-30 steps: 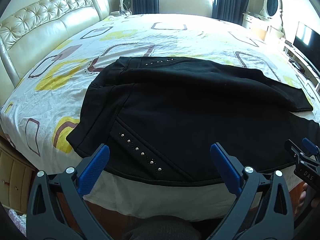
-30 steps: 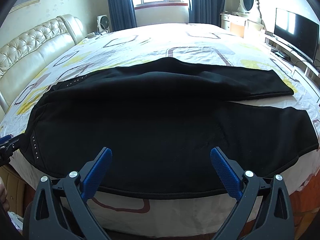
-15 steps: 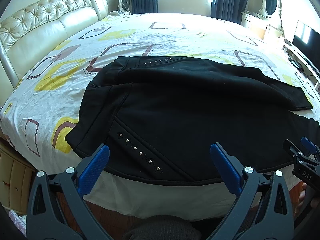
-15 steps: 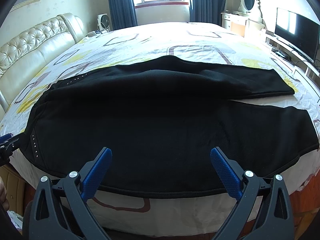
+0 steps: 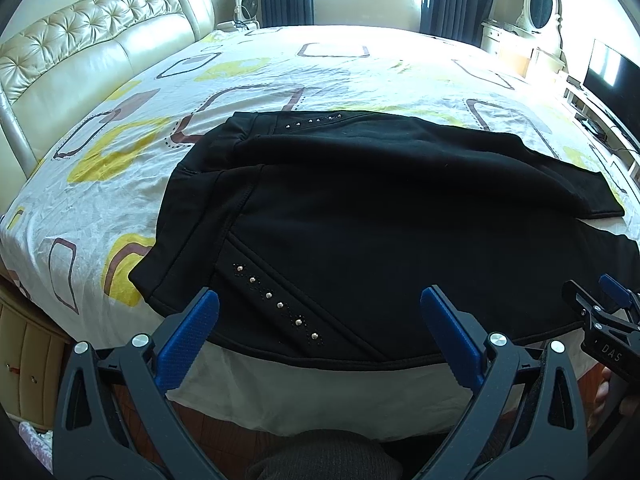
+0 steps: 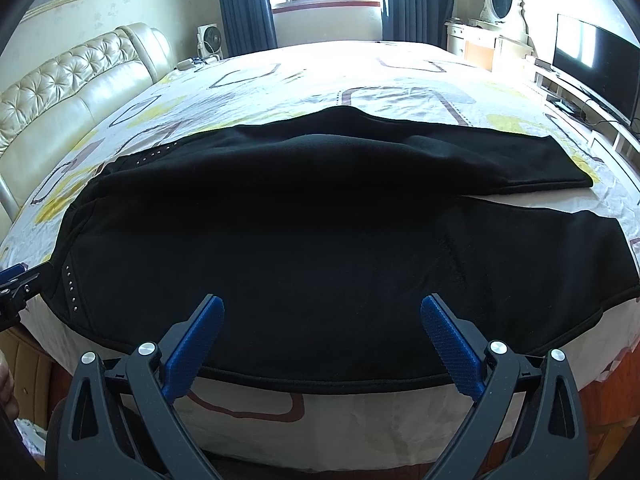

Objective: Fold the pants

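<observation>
Black pants [image 5: 360, 216] [image 6: 320, 232] lie spread flat on the bed, waistband to the left, both legs running right. Rows of small metal studs [image 5: 276, 304] mark the near hip, and the near hem hangs over the bed's front edge. My left gripper [image 5: 318, 308] hovers open just before the near hip, nothing between its blue pads. My right gripper [image 6: 322, 316] stands open over the near leg's edge, also holding nothing. Each gripper's tip shows at the edge of the other's view: the right gripper [image 5: 600, 312], the left gripper [image 6: 16, 280].
The bed [image 5: 280, 68] has a white sheet with yellow and brown shapes and a tufted cream headboard [image 5: 80, 52] at left. A TV [image 6: 596, 60] and a dresser with mirror [image 6: 500, 0] stand at right. A fan [image 5: 246, 4] sits by the curtained window.
Both views shift only slightly; the left gripper drifts a little nearer the hip studs. The pants have not moved and both grippers stay open.
</observation>
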{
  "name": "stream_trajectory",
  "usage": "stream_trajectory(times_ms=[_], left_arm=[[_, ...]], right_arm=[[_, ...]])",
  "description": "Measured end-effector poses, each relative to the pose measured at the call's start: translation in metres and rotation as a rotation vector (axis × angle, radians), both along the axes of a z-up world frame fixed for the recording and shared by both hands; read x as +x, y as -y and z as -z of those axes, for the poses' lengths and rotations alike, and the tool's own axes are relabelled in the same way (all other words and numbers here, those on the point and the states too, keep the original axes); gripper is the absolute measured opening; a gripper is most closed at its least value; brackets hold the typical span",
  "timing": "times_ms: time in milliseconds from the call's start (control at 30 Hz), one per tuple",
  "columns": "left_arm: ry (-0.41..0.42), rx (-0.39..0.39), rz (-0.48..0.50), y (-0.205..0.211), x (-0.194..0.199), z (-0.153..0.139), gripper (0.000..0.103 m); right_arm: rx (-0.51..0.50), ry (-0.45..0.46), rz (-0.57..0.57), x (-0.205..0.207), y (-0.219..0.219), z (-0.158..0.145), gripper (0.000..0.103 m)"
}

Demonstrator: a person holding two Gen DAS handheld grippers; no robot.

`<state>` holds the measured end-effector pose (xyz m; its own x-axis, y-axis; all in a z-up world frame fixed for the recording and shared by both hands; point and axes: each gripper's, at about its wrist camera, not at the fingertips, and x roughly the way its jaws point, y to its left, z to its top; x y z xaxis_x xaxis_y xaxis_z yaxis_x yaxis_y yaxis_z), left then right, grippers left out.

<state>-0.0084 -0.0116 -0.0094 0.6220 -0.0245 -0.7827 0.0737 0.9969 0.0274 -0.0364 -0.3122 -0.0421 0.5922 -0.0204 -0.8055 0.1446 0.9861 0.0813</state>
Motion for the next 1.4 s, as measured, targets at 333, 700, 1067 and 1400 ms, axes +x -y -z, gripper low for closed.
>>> stream_trajectory(times_ms=[333, 700, 1067, 1400], left_arm=[[-0.002, -0.001, 0.003, 0.0, -0.001, 0.001, 0.101], [-0.023, -0.034, 0.013, -0.003, -0.001, 0.001, 0.101], [-0.338, -0.563, 0.107, -0.108, 0.07, 0.011, 0.101], [-0.275, -0.455, 0.151, -0.168, 0.226, 0.027, 0.101]], right_arm=[[0.001, -0.004, -0.005, 0.0, -0.002, 0.001, 0.098], [-0.007, 0.002, -0.033, 0.0, -0.004, -0.001, 0.098], [0.015, 0.028, -0.118, 0.013, -0.004, -0.022, 0.098], [0.165, 0.09, -0.257, 0.099, 0.007, -0.039, 0.098]])
